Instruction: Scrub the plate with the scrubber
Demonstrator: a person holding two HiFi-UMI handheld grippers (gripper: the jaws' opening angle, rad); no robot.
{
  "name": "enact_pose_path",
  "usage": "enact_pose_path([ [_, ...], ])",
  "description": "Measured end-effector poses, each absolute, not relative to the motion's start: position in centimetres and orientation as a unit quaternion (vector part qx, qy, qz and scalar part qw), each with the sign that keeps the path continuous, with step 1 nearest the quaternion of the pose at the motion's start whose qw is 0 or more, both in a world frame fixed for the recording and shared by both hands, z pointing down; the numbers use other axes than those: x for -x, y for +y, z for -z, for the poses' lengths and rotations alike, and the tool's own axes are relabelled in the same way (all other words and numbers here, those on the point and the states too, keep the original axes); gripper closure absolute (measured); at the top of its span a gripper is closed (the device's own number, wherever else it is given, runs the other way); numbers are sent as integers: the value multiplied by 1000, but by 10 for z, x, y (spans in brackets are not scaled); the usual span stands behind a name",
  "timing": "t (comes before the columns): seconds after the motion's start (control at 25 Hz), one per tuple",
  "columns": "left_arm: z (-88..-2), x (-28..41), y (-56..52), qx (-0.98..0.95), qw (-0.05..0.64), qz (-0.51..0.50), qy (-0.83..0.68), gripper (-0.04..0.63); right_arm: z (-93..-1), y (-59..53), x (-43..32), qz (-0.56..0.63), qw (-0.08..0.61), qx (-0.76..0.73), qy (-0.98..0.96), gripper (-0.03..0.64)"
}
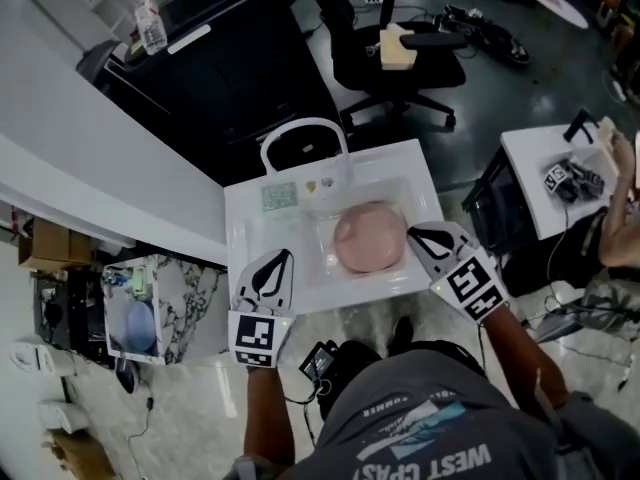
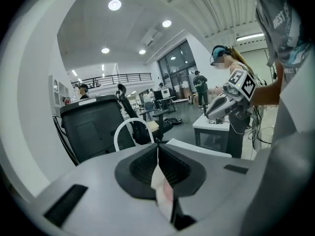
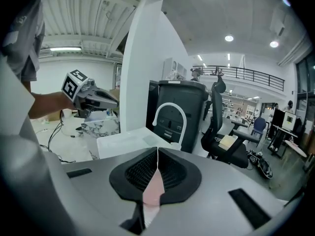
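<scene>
We stand at a white sink (image 1: 245,230) whose shallow basin holds the pink plate (image 1: 369,237). The plate lies flat, slightly right of the middle, with the arched tap (image 1: 303,128) rising behind it. It looks stiff and smooth, probably slippery when wet and breakable if it is ceramic, so we judge it better pinned at its near rim than lifted. The basin wall just beside it on the right leaves little room for a gripper there, while the left of the basin lies open. On the deck at the back left corner sits a pale green square pad that we take for the scrubber (image 1: 280,196), well apart from the plate. It looks thin, light and soft, so a pinch across one edge should do, though lying flat it offers little to get under. The left gripper (image 1: 281,258) hovers over the sink's front left edge with its fingers pressed together on nothing. The right gripper (image 1: 417,234) hangs just beside the plate's right rim, likewise closed and empty. Both would have to open before taking anything. A black bin (image 1: 230,58) and a chair (image 1: 400,48) stand behind the sink, out of our way.
</scene>
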State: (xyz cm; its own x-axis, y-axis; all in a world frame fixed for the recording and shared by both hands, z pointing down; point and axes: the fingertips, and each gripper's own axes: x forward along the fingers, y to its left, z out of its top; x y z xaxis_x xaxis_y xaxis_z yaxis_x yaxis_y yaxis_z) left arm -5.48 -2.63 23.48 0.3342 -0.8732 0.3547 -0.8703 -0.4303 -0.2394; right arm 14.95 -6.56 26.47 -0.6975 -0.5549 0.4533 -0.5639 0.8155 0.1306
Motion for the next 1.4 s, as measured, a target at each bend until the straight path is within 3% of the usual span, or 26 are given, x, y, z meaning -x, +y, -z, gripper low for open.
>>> enact_pose_path([
  [0.84,-313,110,-135,817,-37,252,518,586,-353,-167,-107,-80,308,-296,-900,584],
  [1.4,-409,157,-178,806,-99,279,512,586,-531,-235,-81,-169,418,-277,-849,584],
])
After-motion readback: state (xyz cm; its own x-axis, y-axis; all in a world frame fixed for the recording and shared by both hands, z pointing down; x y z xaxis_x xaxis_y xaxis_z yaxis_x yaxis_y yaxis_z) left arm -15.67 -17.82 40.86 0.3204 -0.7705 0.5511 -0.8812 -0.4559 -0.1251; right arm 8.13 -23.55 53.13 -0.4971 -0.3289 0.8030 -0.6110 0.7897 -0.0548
